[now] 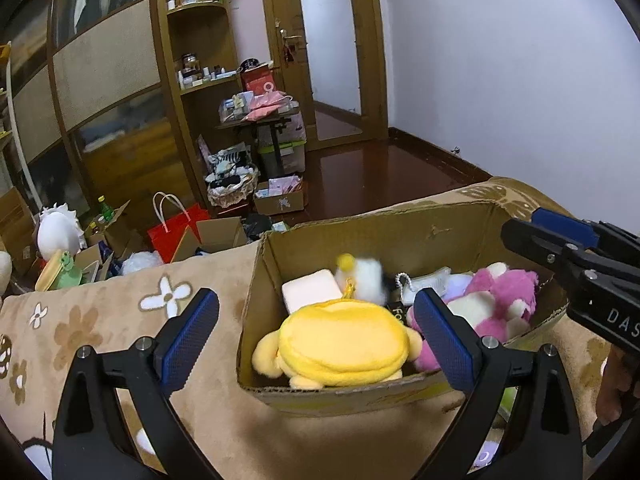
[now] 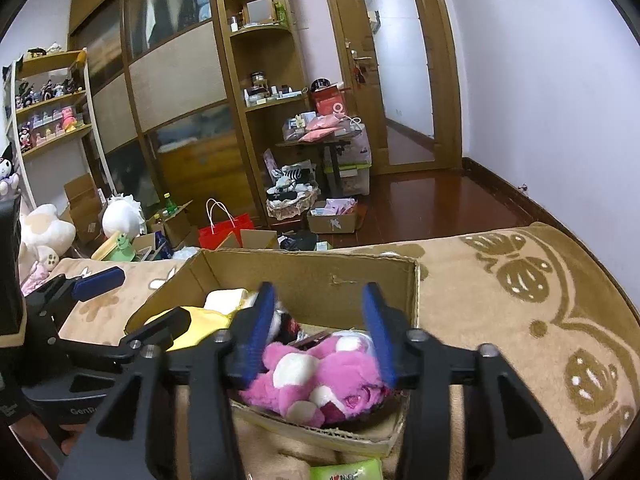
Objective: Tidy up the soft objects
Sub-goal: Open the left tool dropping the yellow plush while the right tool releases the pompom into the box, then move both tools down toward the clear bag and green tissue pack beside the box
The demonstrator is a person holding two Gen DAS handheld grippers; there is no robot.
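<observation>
Left wrist view: the left gripper [image 1: 316,334] hangs spread wide over the cardboard box [image 1: 400,236], yellow plush pouch [image 1: 340,344] lying inside, unpinched. Right wrist view: the right gripper [image 2: 320,336] stands parted above the pink plush bear [image 2: 320,380], also boxed. Green wipes pack [image 2: 348,471] remains outside.

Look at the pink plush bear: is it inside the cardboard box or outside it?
Inside. The pink plush bear lies within the cardboard box walls, beside the yellow plush toy.
</observation>
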